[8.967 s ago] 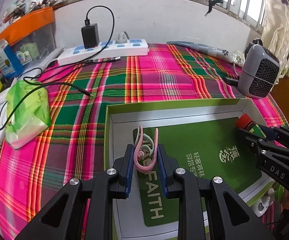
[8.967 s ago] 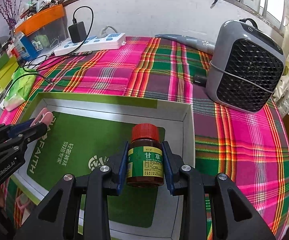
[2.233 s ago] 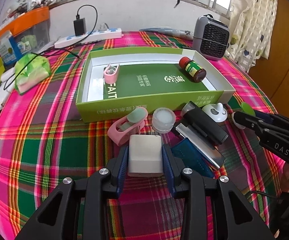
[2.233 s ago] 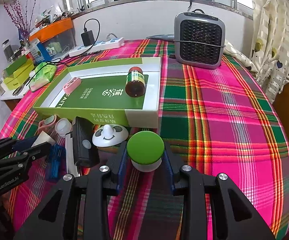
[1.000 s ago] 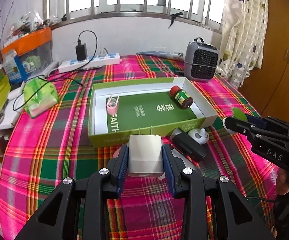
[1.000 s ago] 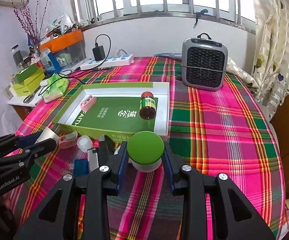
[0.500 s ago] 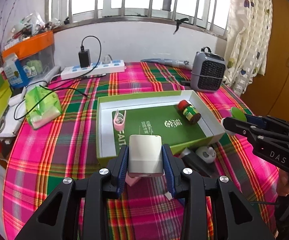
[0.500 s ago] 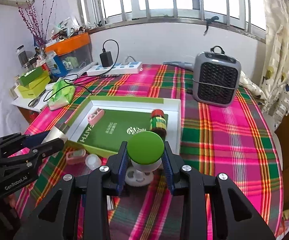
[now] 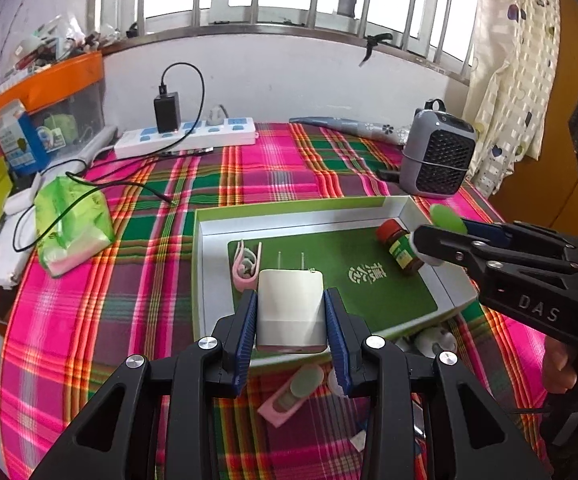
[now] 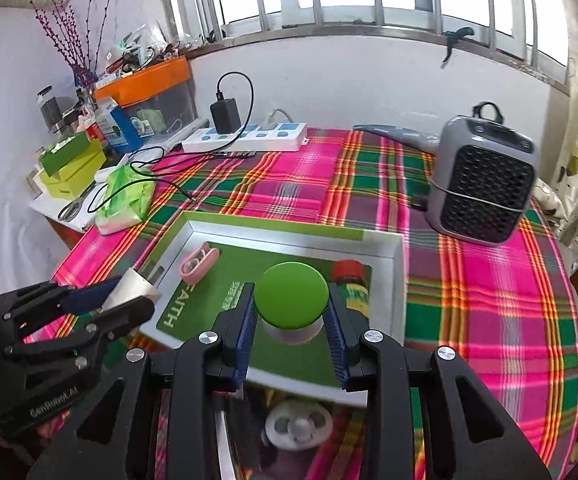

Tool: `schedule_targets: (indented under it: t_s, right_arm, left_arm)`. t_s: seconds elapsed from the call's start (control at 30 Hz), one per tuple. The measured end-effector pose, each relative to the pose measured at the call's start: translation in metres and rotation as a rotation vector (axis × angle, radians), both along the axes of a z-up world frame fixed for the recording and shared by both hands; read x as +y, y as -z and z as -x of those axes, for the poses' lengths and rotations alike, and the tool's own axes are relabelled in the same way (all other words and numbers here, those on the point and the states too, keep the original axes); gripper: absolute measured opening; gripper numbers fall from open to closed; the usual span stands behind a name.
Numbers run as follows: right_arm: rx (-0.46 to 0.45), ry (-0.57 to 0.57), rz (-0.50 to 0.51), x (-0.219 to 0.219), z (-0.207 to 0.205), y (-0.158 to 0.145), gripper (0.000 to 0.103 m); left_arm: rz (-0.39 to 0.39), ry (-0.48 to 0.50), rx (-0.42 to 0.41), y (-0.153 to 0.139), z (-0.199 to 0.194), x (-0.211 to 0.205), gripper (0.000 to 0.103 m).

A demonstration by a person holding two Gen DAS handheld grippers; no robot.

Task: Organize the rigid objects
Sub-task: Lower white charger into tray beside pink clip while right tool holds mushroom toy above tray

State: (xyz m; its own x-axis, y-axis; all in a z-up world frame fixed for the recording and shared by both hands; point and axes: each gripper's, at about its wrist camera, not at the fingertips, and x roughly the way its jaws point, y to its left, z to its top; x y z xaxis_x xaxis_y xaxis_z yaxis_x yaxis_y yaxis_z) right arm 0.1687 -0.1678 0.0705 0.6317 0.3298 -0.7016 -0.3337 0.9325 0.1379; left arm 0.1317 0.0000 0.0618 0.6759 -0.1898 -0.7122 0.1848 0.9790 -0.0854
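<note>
My left gripper [image 9: 291, 322] is shut on a white plug adapter [image 9: 291, 308], held above the near left part of the green box [image 9: 289, 204]. My right gripper [image 10: 291, 312] is shut on a green-lidded jar [image 10: 291, 298], held over the box's right half [image 10: 385, 240]. Inside the box lie a pink clip [image 9: 245, 266] at the left and a red-capped brown bottle [image 9: 401, 246] at the right. The right gripper shows in the left wrist view [image 9: 437, 236]; the left gripper shows in the right wrist view [image 10: 129, 292].
On the plaid cloth in front of the box lie a pink case [image 9: 293, 394], a white round holder [image 10: 299, 426] and other small items. A grey heater [image 10: 483, 196], a power strip [image 9: 187, 140], a green tissue pack [image 9: 71, 220] and cables lie beyond.
Both grippers have risen from the cloth with their objects and moved forward over the box. The adapter and the jar now hang above the box interior.
</note>
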Motion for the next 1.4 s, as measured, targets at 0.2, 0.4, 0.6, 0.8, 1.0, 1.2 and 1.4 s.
schedule_targets:
  t_s: [0.2, 0.4, 0.6, 0.8, 1.0, 1.2, 1.4]
  right_arm:
    - [0.024, -0.018, 0.003, 0.009, -0.026, 0.009, 0.034]
    - [0.068, -0.022, 0.001, 0.013, -0.051, 0.023, 0.034]
    - [0.091, -0.041, 0.013, 0.019, -0.066, 0.031, 0.034]
    - [0.108, -0.047, 0.021, 0.021, -0.075, 0.039, 0.034]
    - [0.117, -0.050, 0.037, 0.025, -0.081, 0.045, 0.034]
    - [0.128, -0.059, 0.039, 0.027, -0.083, 0.051, 0.034]
    - [0.135, -0.058, 0.036, 0.027, -0.084, 0.053, 0.034]
  left_arm:
    - [-0.006, 0.006, 0.007, 0.005, -0.017, -0.004, 0.032]
    - [-0.007, 0.005, 0.046, 0.018, -0.034, -0.008, 0.032]
    - [-0.016, 0.011, 0.077, 0.031, -0.045, -0.015, 0.032]
    - [-0.028, 0.009, 0.097, 0.040, -0.054, -0.017, 0.032]
    - [-0.031, 0.001, 0.116, 0.047, -0.060, -0.017, 0.032]
    - [-0.032, -0.005, 0.122, 0.049, -0.062, -0.017, 0.032]
    - [-0.033, -0.003, 0.127, 0.051, -0.064, -0.018, 0.032]
